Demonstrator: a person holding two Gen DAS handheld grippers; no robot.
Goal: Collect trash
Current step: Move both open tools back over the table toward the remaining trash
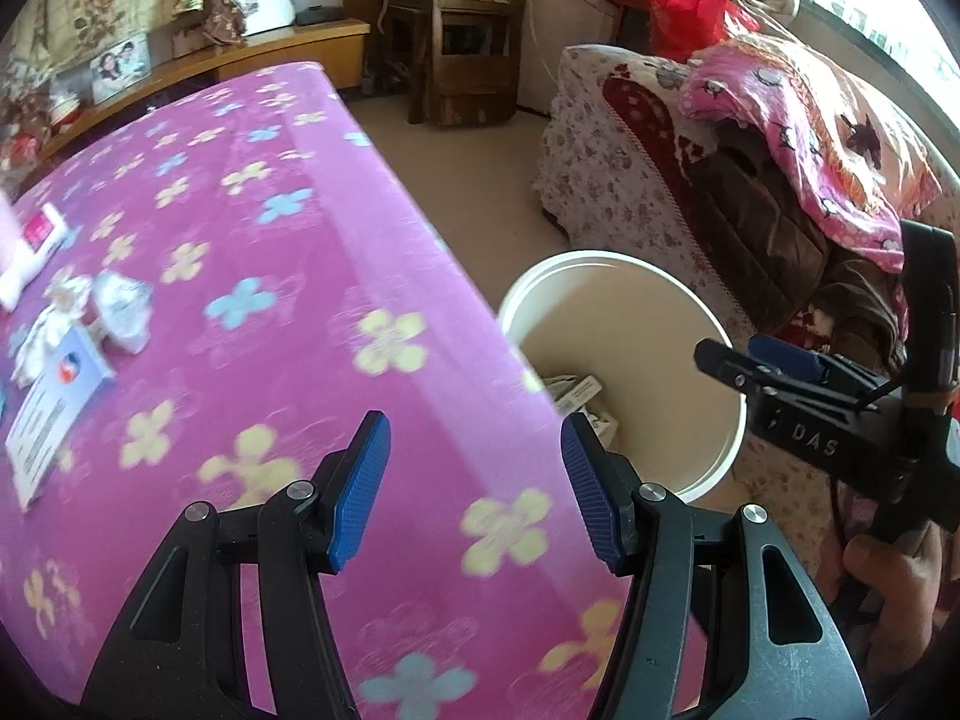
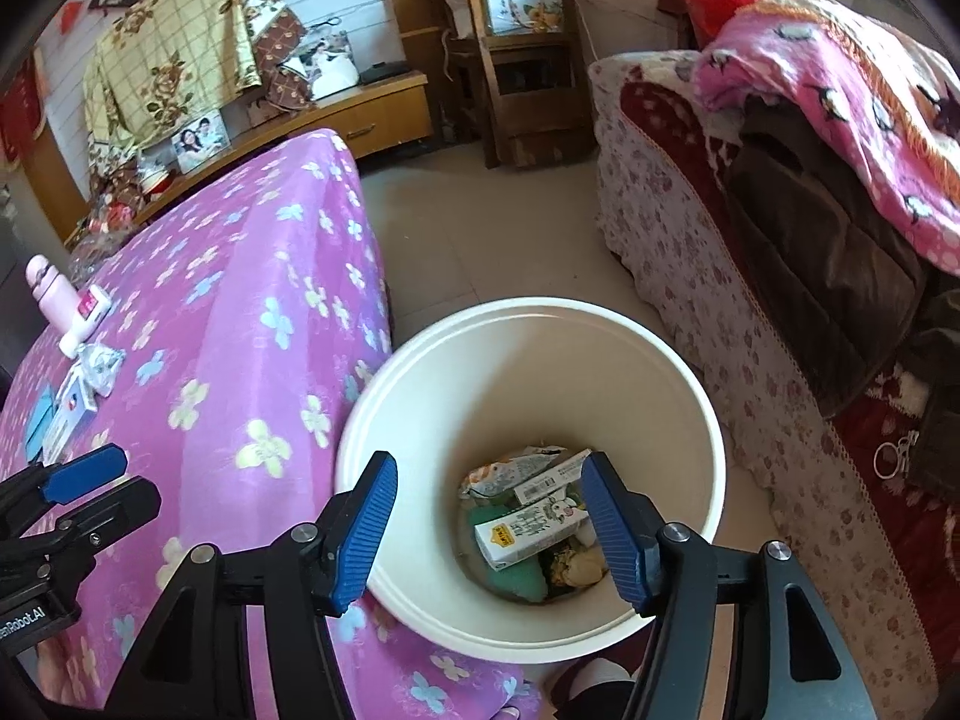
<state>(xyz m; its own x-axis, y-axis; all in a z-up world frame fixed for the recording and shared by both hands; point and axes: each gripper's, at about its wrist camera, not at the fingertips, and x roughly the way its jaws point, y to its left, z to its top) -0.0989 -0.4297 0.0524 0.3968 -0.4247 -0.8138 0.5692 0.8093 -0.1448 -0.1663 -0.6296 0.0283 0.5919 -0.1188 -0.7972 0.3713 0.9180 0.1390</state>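
We judge the job partly done: cartons and wrappers [image 2: 528, 516] lie in the bucket [image 2: 420, 360], crumpled paper [image 1: 123, 309] and a box [image 1: 57, 408] wait on the desk [image 1: 270, 240] at left of the frame, and both left tongs [image 1: 474, 489] and right tongs [image 2: 489, 531] gape empty

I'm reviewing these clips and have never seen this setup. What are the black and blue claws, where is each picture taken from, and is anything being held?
There is no robot here: a person holds a two-finger gripper in each hand, and each gripper carries a fisheye camera looking along its fingers. One picture comes from the left gripper, the other from the right gripper. Both stand open and hold nothing.

The left gripper is above a table under a purple flowered cloth. On the cloth's far side lie crumpled wrappers, a white and blue box and a white tube; a pink bottle stands there too.

The right gripper is over a white bucket on the floor beside the table. It already holds trash, including a small carton.
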